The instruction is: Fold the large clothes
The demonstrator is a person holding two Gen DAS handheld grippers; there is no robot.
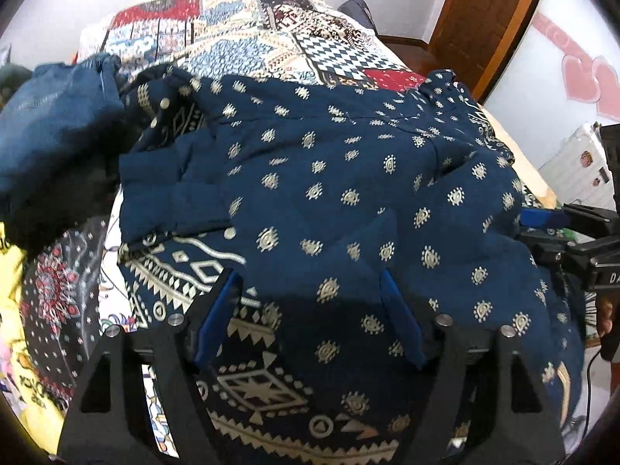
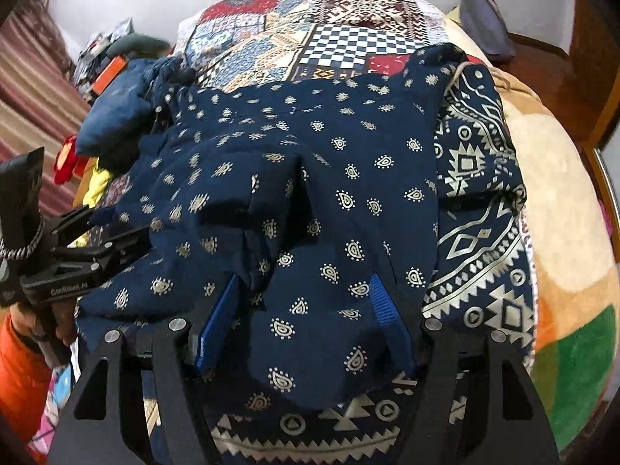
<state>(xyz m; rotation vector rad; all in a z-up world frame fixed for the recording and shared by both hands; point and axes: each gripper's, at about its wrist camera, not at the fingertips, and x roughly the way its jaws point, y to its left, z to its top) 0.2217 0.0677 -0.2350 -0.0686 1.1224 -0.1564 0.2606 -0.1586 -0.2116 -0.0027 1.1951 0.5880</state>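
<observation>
Navy printed garment (image 1: 348, 178) spread on bed (image 2: 562, 201), directly under both claws. Left claw (image 1: 310, 310) and right claw (image 2: 306, 317) agape, cloth between pads but unpinched (released, likely). Thin, limp, light fabric; best gripped at near hem corners.

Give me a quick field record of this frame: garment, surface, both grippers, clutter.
garment: navy printed garment, spread out, upper layer folded over a geometric border
surface: patchwork bedspread
left gripper: open, fabric between the fingers, not clamped
right gripper: open, over a fabric fold, not clamped
clutter: blue denim item at the garment's left, yellow cloth below it
fold: not finished
</observation>
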